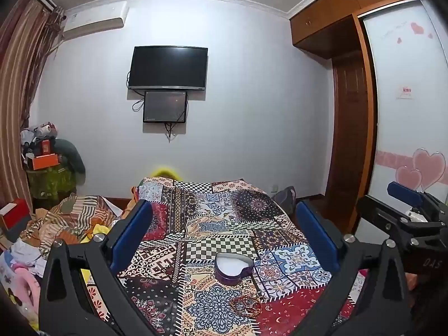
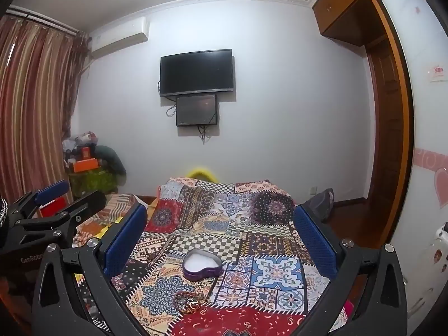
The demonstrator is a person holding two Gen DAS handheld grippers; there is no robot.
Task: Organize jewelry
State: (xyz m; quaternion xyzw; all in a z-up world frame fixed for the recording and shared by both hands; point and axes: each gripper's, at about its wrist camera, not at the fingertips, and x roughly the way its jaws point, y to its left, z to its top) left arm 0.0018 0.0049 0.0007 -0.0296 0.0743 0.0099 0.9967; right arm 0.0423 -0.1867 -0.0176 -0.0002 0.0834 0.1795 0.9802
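While both grippers, left (image 1: 224, 235) and right (image 2: 221, 238), hang spread and unloaded over the quilt (image 1: 224, 218), the heart box (image 2: 202, 264) sits lidless, jewelry (image 2: 190, 301) beside it.

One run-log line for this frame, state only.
stage: pre-grasp | left gripper: open, empty | right gripper: open, empty | heart box: open on patchwork cloth | jewelry: loose beside box
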